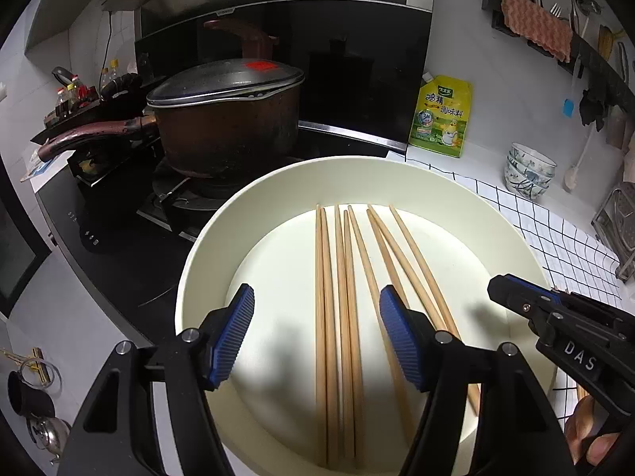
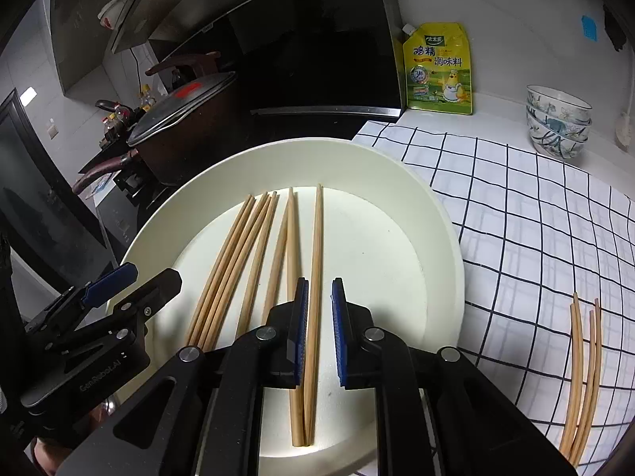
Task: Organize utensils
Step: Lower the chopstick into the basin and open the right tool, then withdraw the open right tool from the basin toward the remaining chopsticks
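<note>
Both grippers are angling downward over the cream round tray, which is sitting half on the black stovetop and half on the checked cloth.

The left gripper is hanging above the near part of the tray. Its jaws are standing wide apart, and the blue pads are touching nothing; four chopsticks are lying flat on the tray floor in the gap below them.

The right gripper is poised over the right side of the tray. Its jaws are only slightly parted. One chopstick is running up between the pads; the left pad is sitting just beside it and the right pad is standing clear. I cannot tell whether the left pad is touching the wood. No squeeze is showing.

About eight chopsticks are lying in the tray, tips pointing toward the stove. Four loose chopsticks are lying on the cloth, right of the tray and well apart from it.

Behind the tray: a lidded dark pot on the burner, a yellow seasoning pouch against the wall, and stacked patterned bowls on the counter. A fingertip is showing beneath the right gripper's handle.
</note>
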Demonstrator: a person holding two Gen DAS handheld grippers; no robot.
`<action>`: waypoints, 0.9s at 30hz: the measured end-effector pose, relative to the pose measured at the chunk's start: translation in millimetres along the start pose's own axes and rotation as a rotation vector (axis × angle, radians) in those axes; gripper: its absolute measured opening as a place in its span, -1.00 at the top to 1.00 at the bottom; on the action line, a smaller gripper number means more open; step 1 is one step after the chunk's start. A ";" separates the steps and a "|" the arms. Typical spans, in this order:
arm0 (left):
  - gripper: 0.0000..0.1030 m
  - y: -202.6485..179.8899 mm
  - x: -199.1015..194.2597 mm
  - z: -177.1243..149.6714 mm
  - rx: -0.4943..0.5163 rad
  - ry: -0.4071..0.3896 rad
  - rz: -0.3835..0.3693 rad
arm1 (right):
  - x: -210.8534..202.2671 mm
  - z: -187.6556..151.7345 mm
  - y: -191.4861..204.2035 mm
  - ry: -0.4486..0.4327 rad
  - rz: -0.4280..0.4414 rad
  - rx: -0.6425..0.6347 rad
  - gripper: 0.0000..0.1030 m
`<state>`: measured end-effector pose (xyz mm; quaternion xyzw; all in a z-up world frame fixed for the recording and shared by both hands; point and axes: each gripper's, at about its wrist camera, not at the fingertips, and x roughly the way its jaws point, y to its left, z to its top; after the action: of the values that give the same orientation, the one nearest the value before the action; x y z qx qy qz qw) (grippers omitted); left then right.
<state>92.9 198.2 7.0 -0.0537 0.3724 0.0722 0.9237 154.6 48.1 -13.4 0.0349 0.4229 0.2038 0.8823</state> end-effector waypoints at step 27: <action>-0.58 -67.1 -46.9 -26.1 0.077 -0.018 -0.143 | -91.5 -45.5 -54.5 -0.106 -0.109 0.076 0.29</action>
<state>53.3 123.7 24.0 -0.0438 0.3618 -0.0077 0.9312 86.8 -42.5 11.7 0.0561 0.3842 0.1371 0.9113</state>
